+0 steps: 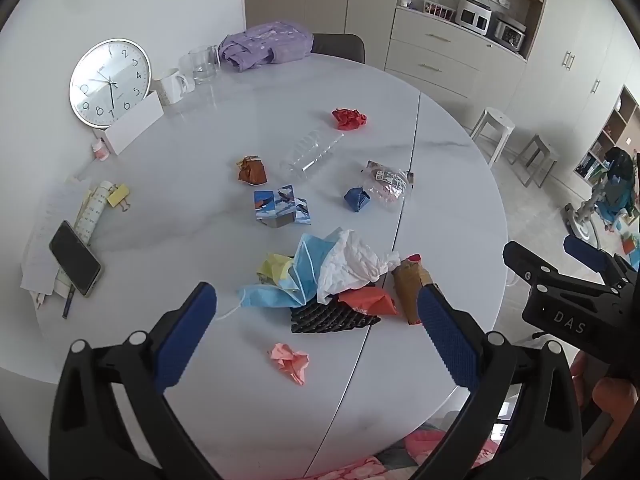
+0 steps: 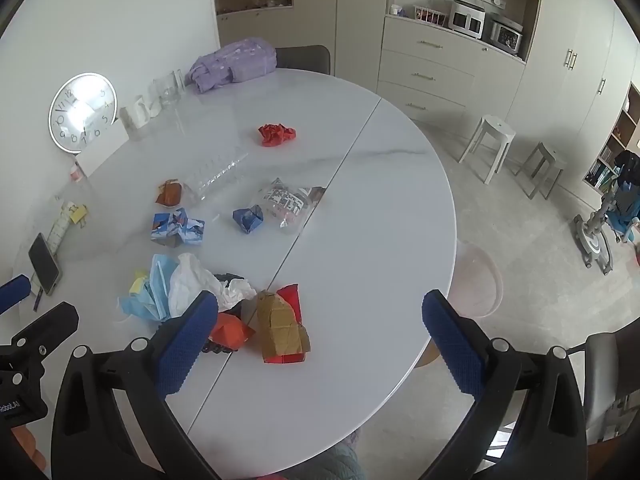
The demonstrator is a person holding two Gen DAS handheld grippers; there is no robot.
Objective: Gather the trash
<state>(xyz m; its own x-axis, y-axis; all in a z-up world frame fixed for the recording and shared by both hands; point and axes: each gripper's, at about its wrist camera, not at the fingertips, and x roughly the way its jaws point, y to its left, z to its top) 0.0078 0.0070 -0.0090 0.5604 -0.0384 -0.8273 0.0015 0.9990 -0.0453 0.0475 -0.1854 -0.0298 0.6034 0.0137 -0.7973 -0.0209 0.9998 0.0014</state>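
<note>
Trash lies scattered on a round white table. A pile near the front holds a blue face mask, white crumpled paper, an orange scrap and a brown-and-red carton. A pink paper ball lies nearest. Farther off are a red ball, a clear bottle, a blue wad and a plastic bag. My left gripper and right gripper hover open above the table, holding nothing.
A wall clock, a mug, a glass jug and a purple bag stand at the table's back. A phone and papers lie left. A pale bin sits on the floor by the table's right edge, stools beyond.
</note>
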